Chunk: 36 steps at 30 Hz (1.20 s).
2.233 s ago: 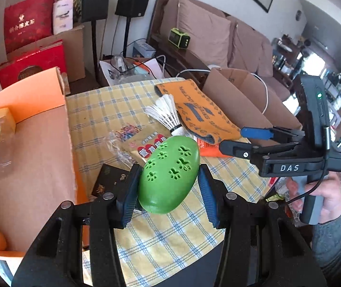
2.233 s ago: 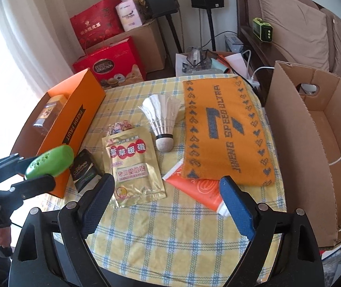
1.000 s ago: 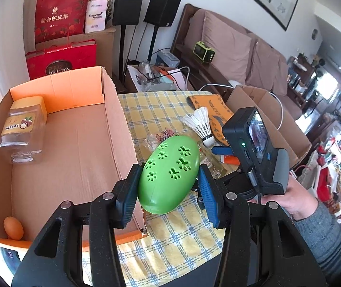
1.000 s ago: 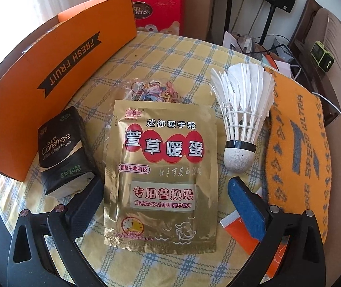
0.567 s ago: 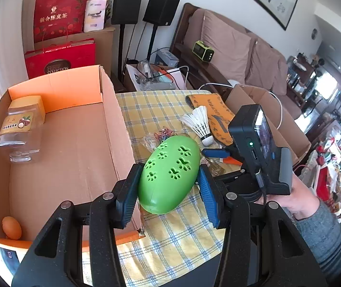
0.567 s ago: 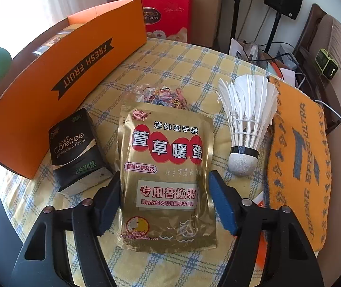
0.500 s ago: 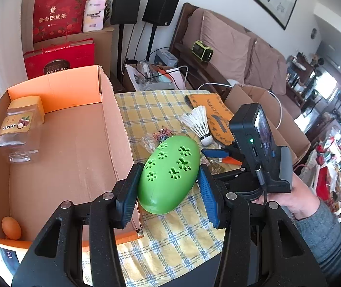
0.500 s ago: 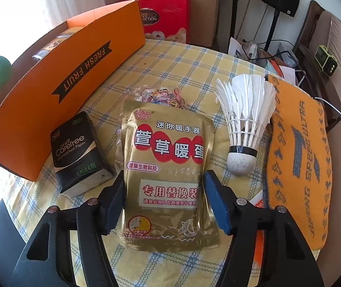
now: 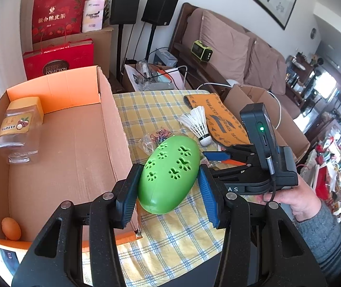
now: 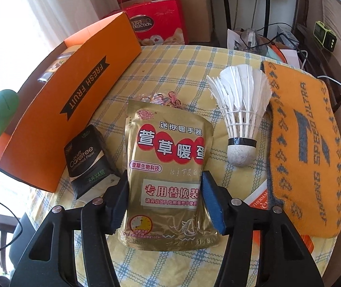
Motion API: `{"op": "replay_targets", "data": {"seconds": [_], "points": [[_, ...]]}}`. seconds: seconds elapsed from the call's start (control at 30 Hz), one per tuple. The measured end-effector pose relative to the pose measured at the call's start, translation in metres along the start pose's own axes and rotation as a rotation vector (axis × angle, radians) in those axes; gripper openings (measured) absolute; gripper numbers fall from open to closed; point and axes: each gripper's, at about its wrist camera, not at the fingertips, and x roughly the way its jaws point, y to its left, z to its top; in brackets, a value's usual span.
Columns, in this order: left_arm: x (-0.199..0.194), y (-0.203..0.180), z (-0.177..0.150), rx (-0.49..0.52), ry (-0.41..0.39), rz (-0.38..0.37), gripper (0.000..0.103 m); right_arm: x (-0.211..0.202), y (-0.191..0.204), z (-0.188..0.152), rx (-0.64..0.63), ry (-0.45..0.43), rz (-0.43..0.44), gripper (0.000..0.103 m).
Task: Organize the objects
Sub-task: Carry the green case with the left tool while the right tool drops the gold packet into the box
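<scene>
Right wrist view: our right gripper (image 10: 163,201) has just been closing its jaws around the gold hand-warmer refill pouch (image 10: 168,172), whose lower half lies between the pads on the counter (image 10: 182,57); both pads meet the pouch's edges. Just left of this gripper sits a black Carefree tissue pack (image 10: 88,161), and beyond that the orange FRESH FRUIT box (image 10: 84,95). Ahead and right of the pouch a white shuttlecock (image 10: 240,117) lies, with an orange towel (image 10: 306,148) farther right. In the left wrist view, our left gripper (image 9: 169,186) clamps a green egg-shaped case (image 9: 169,174) above the box's near wall, and inside the box, far left, we see a clear jar (image 9: 18,134) and an egg (image 9: 11,228).
</scene>
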Motion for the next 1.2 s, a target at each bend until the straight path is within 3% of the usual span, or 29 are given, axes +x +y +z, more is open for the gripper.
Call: {"op": "replay_targets", "data": {"seconds": [0.3,0.53,1.0,1.2], "points": [[-0.006,0.012,0.005,-0.019,-0.017,0.025,0.045,-0.022,0.016,0.007,-0.035,-0.056,-0.035,0.059],[-0.019,0.032,0.012,-0.038,-0.046,0.088,0.045,-0.046,0.032,0.023,-0.057,-0.085,-0.041,0.059],[-0.042,0.112,0.022,-0.156,-0.097,0.281,0.045,-0.065,0.078,0.073,-0.110,-0.113,-0.015,0.059],[-0.040,0.138,0.023,-0.211,-0.092,0.319,0.045,-0.061,0.102,0.105,-0.123,-0.106,0.023,0.059]]}}
